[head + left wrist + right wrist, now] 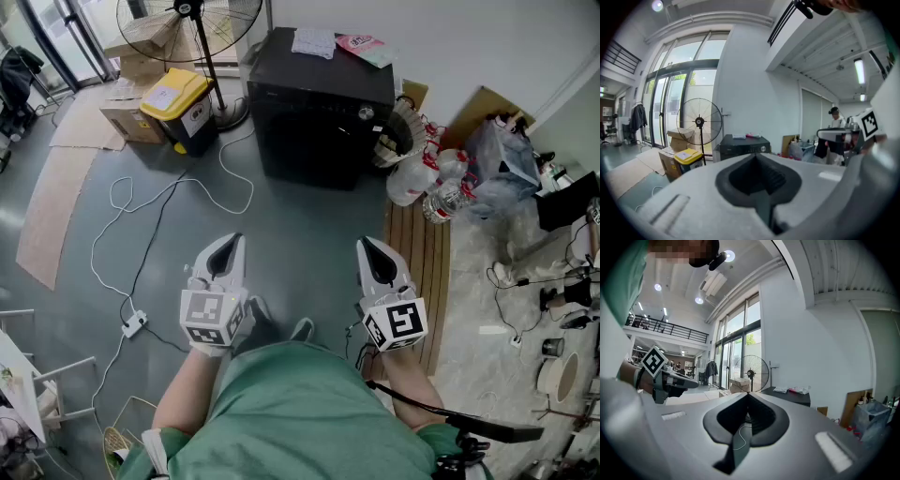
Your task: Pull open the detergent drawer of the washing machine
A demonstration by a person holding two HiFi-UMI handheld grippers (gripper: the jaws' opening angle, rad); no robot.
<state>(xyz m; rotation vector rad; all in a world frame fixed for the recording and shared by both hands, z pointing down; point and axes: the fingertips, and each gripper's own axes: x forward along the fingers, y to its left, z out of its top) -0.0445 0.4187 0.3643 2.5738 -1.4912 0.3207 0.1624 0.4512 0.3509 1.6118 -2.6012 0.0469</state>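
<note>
standing well back from the washing machine [319,103], i held my left gripper [234,242] and right gripper [366,244] both closed, empty. its detergent drawer was too small to pick out; i judged it best to walk up, open one, pull straight.

A fan [187,23] stands at the far left, with a yellow-lidded bin [173,94] and cardboard boxes [131,122] beside its base. Flat cardboard [47,216] lies on the floor to the left. A white cable [178,183] loops across the grey floor to a power strip [134,324] nearer by. On the right, bottles [441,192] sit at the far end of slatted boards [422,253].
</note>
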